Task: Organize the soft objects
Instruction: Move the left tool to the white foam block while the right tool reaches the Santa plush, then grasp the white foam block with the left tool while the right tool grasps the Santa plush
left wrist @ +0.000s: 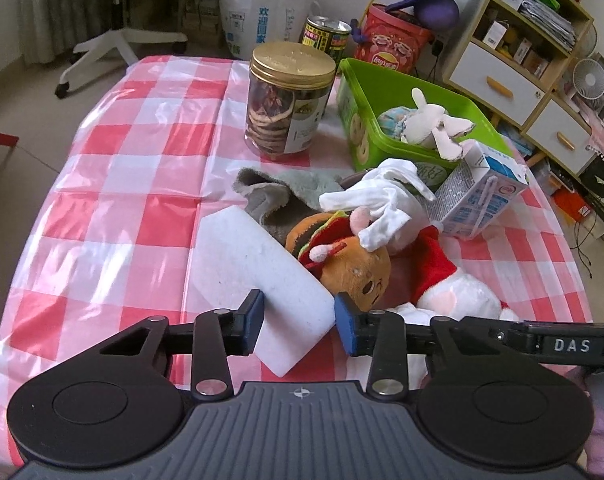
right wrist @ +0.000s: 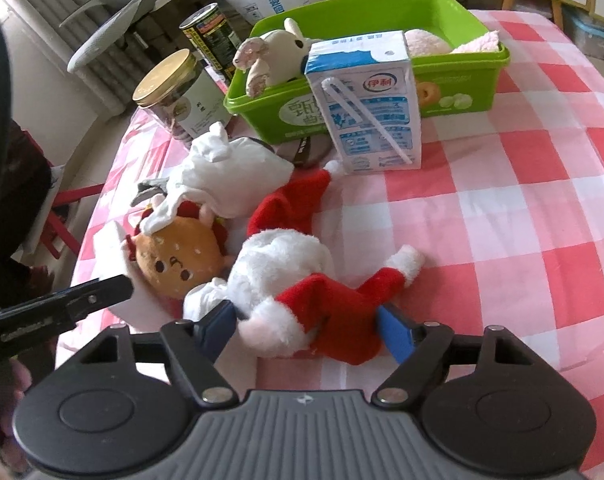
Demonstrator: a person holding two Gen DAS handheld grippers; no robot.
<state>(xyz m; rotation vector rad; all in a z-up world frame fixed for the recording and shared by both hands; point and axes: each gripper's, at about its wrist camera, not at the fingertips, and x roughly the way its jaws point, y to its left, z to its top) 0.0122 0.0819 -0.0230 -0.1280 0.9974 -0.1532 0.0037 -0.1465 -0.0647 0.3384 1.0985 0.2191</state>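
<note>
The left tongs [left wrist: 298, 320] squeezed the sponge [left wrist: 258, 280]; the right tongs [right wrist: 306, 328] stood open around the Santa [right wrist: 302, 288], bin [right wrist: 454, 12] at twelve o'clock.

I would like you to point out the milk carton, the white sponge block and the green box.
milk carton [right wrist: 376, 120], right wrist view, on its front face.
white sponge block [left wrist: 254, 276], left wrist view, on its top face.
green box [right wrist: 454, 80], right wrist view, on its front wall.

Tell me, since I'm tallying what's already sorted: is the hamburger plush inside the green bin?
No, the hamburger plush lies on the checked tablecloth, outside the green bin, under a white glove.
</note>
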